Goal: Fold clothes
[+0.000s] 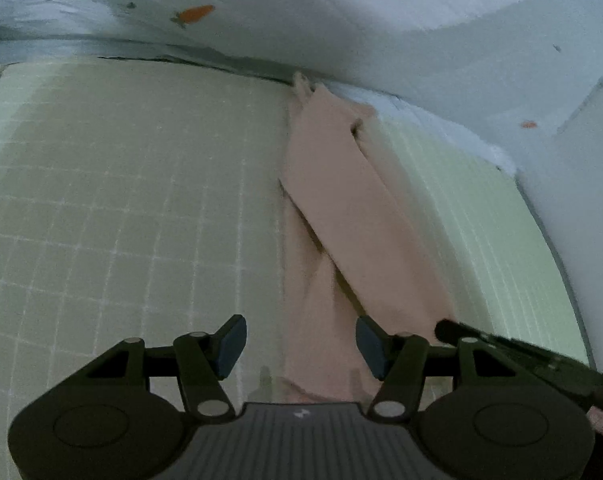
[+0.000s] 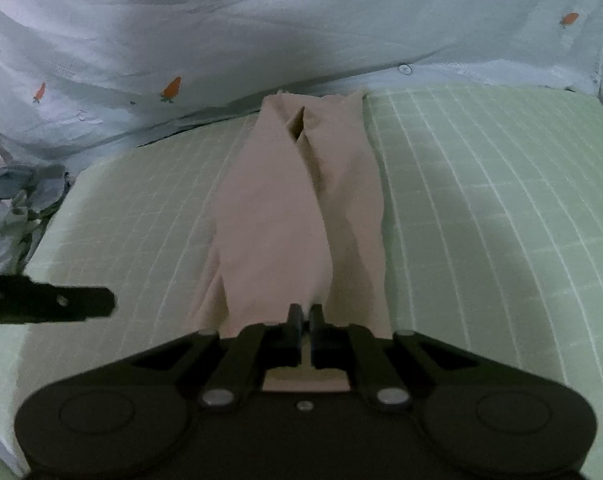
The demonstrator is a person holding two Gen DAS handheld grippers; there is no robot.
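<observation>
My right tool (image 2: 305,322) pinches the near end of the pink garment (image 2: 297,216), lying lengthwise on the green checked mat (image 2: 481,200). My left tool (image 1: 301,344) is spread, empty. Soft, thin cloth: it may slip or bunch if I pull unevenly.

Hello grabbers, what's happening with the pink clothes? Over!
Left gripper open, holding nothing. Right gripper shut on pink garment, near end lifted, rest lying on green checked mat. Nothing in the way.
</observation>
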